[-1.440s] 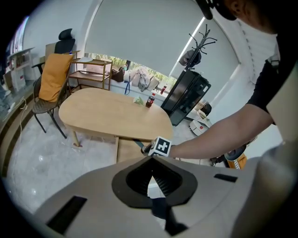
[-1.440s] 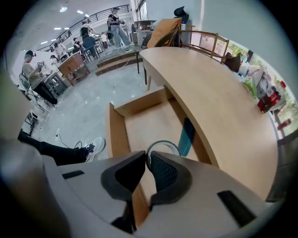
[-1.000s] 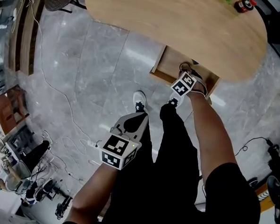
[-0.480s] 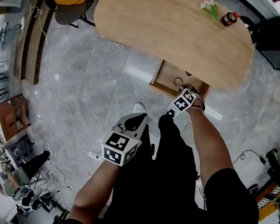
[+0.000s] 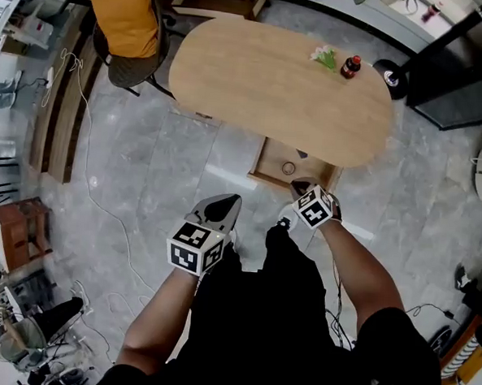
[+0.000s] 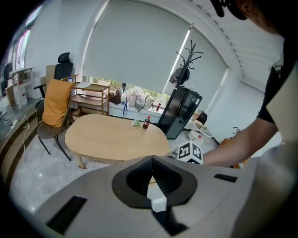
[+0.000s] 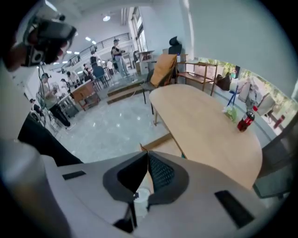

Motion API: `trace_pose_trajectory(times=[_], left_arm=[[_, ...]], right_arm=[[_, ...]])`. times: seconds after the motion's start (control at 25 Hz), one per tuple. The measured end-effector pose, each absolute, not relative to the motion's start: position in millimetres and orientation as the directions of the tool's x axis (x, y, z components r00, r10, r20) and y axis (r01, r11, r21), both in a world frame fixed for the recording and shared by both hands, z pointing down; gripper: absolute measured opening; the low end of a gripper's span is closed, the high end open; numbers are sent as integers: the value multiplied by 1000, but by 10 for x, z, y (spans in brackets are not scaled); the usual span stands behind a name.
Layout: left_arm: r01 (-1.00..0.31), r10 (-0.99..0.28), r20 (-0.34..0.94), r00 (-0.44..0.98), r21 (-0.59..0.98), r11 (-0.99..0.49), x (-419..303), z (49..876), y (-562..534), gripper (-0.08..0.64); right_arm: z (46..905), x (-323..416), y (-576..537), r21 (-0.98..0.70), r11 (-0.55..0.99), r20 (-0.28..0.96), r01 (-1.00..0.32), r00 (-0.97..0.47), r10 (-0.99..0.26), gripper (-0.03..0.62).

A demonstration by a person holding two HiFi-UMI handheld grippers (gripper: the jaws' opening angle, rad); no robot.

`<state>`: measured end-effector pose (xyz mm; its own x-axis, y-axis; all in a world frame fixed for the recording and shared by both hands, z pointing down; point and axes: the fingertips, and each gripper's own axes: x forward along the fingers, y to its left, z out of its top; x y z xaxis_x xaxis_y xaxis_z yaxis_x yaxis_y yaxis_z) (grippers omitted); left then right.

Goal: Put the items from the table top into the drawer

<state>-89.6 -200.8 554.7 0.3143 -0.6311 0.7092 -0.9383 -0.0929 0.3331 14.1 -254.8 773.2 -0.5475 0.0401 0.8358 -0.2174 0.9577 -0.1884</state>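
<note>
Well, the small red bottle (image 5: pixel 350 67) and green bunch (image 5: pixel 323 56) sit on the table (image 5: pixel 256 75), far ahead of both jaws. The open drawer (image 5: pixel 269 166) is just past the right gripper (image 5: pixel 300 187). It and the left gripper (image 5: pixel 228 205) are pinched closed, empty. Step closer, then open wide.

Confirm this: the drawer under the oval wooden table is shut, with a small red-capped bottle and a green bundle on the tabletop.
Not quite: the wooden drawer is pulled open, as the head view shows. The small red-capped bottle and the green bundle do sit on the oval wooden table.
</note>
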Motion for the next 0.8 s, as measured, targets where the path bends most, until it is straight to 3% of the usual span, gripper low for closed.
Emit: trace_pose_trajectory(times=[0.32,0.52,0.8], left_arm=[[-930,-707,606,365,279,-240,-1164,4869,-1872,0],[-896,-712,547,440,224,-382,-1338,4506,-1543,0],[-824,-665,499,556,224,-521,-1550,4236,-501,0]], right_arm=[[5866,71,-2278,-334,838,585,-431,-792,-174,5],[5001,-12,-1881,-287,783,473,-551,-793,-384,5],[4382,-120,-660,-283,673,379,-684,-724,-576,5]])
